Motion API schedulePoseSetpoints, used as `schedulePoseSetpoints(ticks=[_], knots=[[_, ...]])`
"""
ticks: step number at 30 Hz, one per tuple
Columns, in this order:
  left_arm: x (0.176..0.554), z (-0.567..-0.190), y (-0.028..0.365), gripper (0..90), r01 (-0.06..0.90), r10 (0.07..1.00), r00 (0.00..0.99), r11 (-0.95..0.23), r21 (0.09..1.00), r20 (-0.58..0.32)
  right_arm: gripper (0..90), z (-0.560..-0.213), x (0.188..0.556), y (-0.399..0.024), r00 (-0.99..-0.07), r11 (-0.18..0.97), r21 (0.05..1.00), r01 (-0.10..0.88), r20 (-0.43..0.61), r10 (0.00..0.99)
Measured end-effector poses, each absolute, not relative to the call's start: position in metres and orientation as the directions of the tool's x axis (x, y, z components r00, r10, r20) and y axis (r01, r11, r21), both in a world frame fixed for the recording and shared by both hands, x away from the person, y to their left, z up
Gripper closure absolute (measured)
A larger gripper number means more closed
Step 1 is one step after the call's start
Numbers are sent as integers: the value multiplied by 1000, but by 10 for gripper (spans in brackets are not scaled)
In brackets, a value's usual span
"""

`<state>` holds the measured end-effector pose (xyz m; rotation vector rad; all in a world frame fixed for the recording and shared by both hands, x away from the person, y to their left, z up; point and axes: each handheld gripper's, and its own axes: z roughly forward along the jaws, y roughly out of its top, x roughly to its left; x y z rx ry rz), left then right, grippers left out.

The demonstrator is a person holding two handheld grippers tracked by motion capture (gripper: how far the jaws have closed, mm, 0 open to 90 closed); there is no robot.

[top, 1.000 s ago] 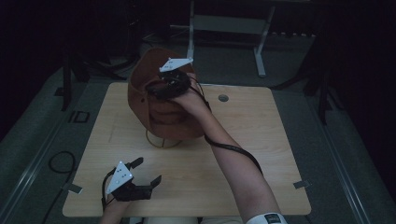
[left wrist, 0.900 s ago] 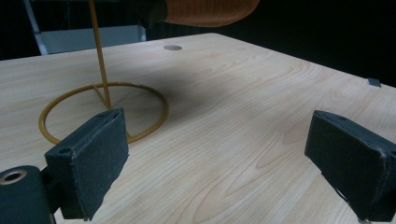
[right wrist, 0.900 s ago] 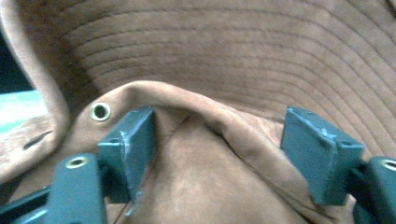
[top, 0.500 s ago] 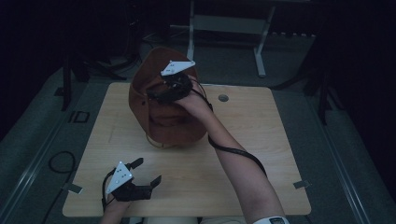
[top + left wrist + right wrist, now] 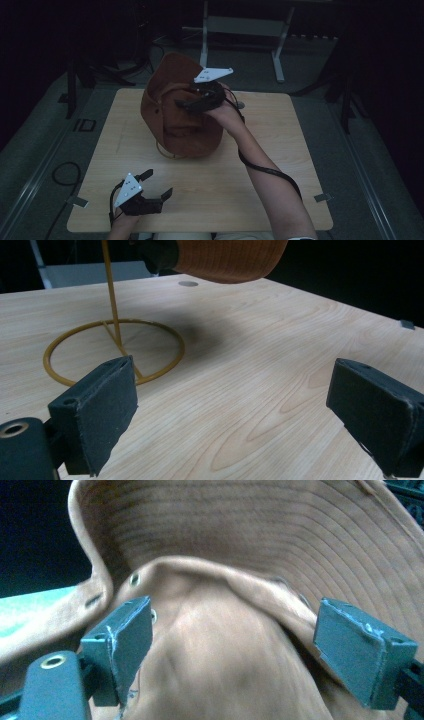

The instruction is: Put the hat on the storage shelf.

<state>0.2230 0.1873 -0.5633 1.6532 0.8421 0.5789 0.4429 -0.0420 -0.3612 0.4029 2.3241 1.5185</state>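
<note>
Brown hat perched on a thin yellow wire stand, far-centre of the wooden table, brim flopped up on the far side. High view: right gripper up against the hat's right side, grey plate on top, cable looping down along the forearm; jaw gap hard to read from there against the dark body. Right gripper view settles it: jaws spread wide, crown fabric sitting between the two pads but not pinched, nothing clamped; stitched underside of the brim arching over the top, two small eyelets near the left pad. Slight motion blur on the fabric there. Left gripper low at the near-left corner of the table, well apart from the hat, jaws wide open and empty. Left gripper view adds what the top camera hides: stand's ring base flat on the wood with a cross spoke and an upright rod, hat edge hanging above it, shadow on the tabletop beneath. Top of the rod and most of the hat cut off by that frame. Stand mostly covered by the hat in the high view, just a sliver of ring visible. Room around the table very dark; metal frame legs faintly visible beyond the far edge.
</note>
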Motion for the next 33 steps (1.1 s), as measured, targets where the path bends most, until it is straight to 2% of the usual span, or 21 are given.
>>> schedulePoseSetpoints(ticks=[9,19,33], knots=[[224,-565,187,67,229,787,616,-121,966,-48,141,-376,426,-74,-915,400,916,36,-131,382],[224,-567,184,67,236,785,617,-127,963,-48,142,-407,407,-114,-917,401,913,74,-96,387],[227,-571,182,67,262,777,628,-159,952,-42,144,-485,374,-168,-906,405,893,194,5,423]])
